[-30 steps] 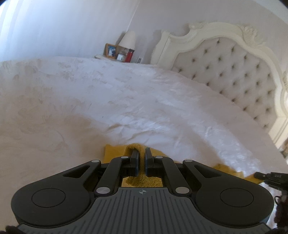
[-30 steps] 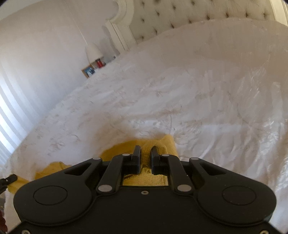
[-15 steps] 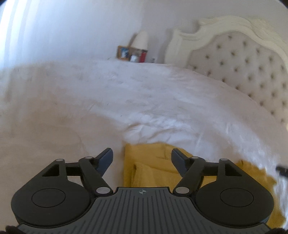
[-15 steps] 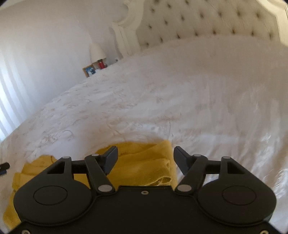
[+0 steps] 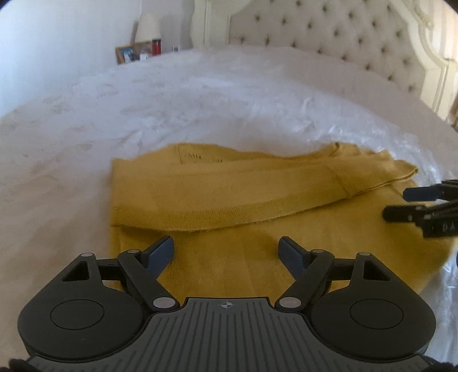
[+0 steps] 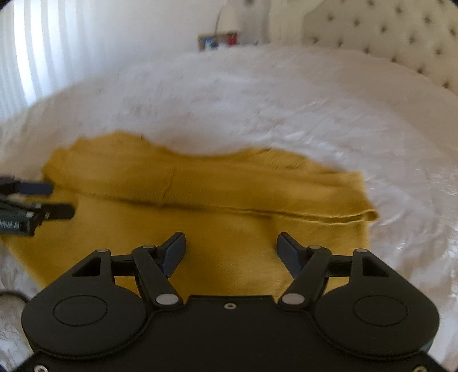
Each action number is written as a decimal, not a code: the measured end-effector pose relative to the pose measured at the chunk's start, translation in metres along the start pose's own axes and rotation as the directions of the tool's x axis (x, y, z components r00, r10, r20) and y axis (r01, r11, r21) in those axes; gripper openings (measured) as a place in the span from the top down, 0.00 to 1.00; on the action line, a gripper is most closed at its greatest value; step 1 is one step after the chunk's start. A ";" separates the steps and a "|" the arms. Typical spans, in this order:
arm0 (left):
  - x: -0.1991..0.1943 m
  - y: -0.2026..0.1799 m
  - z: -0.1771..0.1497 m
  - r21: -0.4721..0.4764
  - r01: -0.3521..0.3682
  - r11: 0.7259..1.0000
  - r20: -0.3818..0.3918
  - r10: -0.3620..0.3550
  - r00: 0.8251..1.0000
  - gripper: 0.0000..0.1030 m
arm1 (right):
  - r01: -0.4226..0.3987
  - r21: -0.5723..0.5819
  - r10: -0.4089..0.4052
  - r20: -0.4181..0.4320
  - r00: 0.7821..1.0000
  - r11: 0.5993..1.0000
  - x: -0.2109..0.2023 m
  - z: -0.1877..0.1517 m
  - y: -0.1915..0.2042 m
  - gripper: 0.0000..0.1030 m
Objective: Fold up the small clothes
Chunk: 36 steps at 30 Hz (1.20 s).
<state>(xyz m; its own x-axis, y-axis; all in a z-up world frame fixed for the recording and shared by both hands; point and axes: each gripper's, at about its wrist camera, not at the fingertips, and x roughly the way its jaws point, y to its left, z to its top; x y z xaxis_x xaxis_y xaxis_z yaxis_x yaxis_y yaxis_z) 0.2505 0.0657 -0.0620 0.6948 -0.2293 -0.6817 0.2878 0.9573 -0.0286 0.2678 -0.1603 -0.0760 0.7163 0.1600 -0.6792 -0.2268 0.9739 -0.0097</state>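
A mustard-yellow knit garment (image 5: 229,194) lies flat on the white bed cover (image 5: 200,100), its far part folded over toward me as a long band. My left gripper (image 5: 226,246) hovers over the near part of the cloth, its jaws opening, nothing pressed between them. In the right wrist view the same garment (image 6: 214,186) shows the folded band across it, and my right gripper (image 6: 230,243) stands open above it, holding nothing. Each gripper appears in the other's view: the right gripper (image 5: 396,203) at the right edge, the left gripper (image 6: 61,200) at the left edge.
A tufted cream headboard (image 5: 329,34) stands at the far end of the bed. Beside it a nightstand holds a lamp (image 5: 147,25), a picture frame (image 5: 124,54) and small items. Pale curtains (image 6: 43,57) hang on the left. White cover (image 6: 257,100) stretches beyond the garment.
Both grippers were shut on the yellow cloth's edge; they opened, let it go and drew back toward me. The folded band now lies on the garment, and both views rolled.
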 end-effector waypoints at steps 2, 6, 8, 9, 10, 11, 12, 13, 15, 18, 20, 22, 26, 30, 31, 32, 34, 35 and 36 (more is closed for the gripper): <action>0.012 0.003 0.007 -0.008 -0.007 1.000 -0.020 0.006 1.000 0.23 | 0.010 -0.025 -0.010 -0.024 1.000 1.000 0.011 0.007 0.003 0.29; 0.033 0.014 0.028 -0.039 -0.011 0.999 -0.044 0.010 0.999 0.22 | 0.020 -0.011 -0.021 -0.063 0.998 1.000 0.034 0.029 -0.003 0.28; 0.045 0.018 0.039 -0.050 -0.019 0.999 -0.054 0.016 0.998 0.22 | 0.031 0.004 -0.031 -0.068 0.997 1.000 0.043 0.040 -0.008 0.28; 0.049 0.020 0.045 -0.052 -0.027 0.998 -0.055 0.024 0.998 0.22 | 0.039 0.012 -0.039 -0.068 0.997 0.999 0.048 0.046 -0.011 0.28; 0.053 0.022 0.050 -0.055 -0.035 0.998 -0.056 0.032 0.998 0.22 | 0.049 0.023 -0.047 -0.066 0.997 0.999 0.053 0.053 -0.014 0.28; 0.057 0.026 0.058 -0.066 -0.040 0.997 -0.054 0.036 0.998 0.22 | 0.057 0.036 -0.054 -0.063 0.997 0.998 0.056 0.058 -0.017 0.28; 0.058 0.029 0.062 -0.080 -0.044 0.996 -0.047 0.040 0.998 0.22 | 0.064 0.050 -0.061 -0.057 0.997 0.997 0.058 0.062 -0.020 0.28; 0.059 0.033 0.068 -0.097 -0.052 0.994 -0.038 0.048 0.998 0.22 | 0.071 0.064 -0.068 -0.047 0.997 0.995 0.058 0.065 -0.023 0.28; 0.057 0.041 0.078 -0.126 -0.066 0.990 -0.019 0.065 0.998 0.22 | 0.076 0.087 -0.074 -0.027 0.997 0.993 0.054 0.069 -0.029 0.28; 0.042 0.047 0.082 -0.144 -0.048 0.988 0.011 0.050 0.999 0.22 | 0.053 0.112 -0.053 -0.003 0.999 0.992 0.041 0.061 -0.035 0.28; 0.032 0.046 0.077 -0.136 -0.033 0.990 0.016 0.036 0.999 0.22 | 0.041 0.109 -0.041 -0.001 0.999 0.993 0.032 0.051 -0.036 0.28; 0.020 0.039 0.059 -0.097 -0.008 0.995 -0.008 0.007 1.000 0.22 | 0.035 0.099 -0.033 -0.016 0.999 0.994 0.024 0.034 -0.035 0.28; 0.005 0.022 0.014 0.004 0.024 1.000 -0.079 -0.024 0.997 0.22 | 0.043 0.053 -0.041 -0.050 0.998 0.998 0.008 -0.001 -0.028 0.28; -0.016 0.000 -0.033 0.132 0.014 0.991 -0.089 -0.002 0.996 0.22 | 0.054 0.017 -0.053 -0.054 0.997 0.998 -0.015 -0.032 -0.017 0.28; -0.021 -0.003 -0.040 0.136 0.009 0.991 -0.083 0.002 0.997 0.22 | 0.051 0.019 -0.050 -0.057 0.997 0.999 -0.021 -0.041 -0.016 0.28; -0.026 -0.003 -0.046 0.128 0.007 0.992 -0.081 0.003 0.997 0.22 | 0.049 0.026 -0.048 -0.055 0.997 0.998 -0.025 -0.047 -0.016 0.28; -0.031 -0.003 -0.055 0.109 0.004 0.994 -0.079 0.005 0.997 0.21 | 0.050 0.050 -0.048 -0.047 0.998 0.998 -0.036 -0.061 -0.017 0.28; -0.034 -0.003 -0.059 0.103 -0.004 0.995 -0.078 0.013 0.997 0.20 | 0.050 0.062 -0.048 -0.044 0.998 0.997 -0.040 -0.065 -0.018 0.28; -0.034 -0.002 -0.062 0.094 -0.008 0.995 -0.080 0.016 0.997 0.20 | 0.050 0.075 -0.047 -0.041 0.998 0.996 -0.043 -0.069 -0.019 0.28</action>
<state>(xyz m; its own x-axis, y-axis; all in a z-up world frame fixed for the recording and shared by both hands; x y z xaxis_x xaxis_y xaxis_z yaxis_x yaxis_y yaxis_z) 0.1853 0.0822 -0.0838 0.6440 -0.1994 -0.7386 0.3432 0.9381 0.0460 0.1955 -0.1965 -0.0967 0.6987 0.1075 -0.7073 -0.1408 0.9900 0.0114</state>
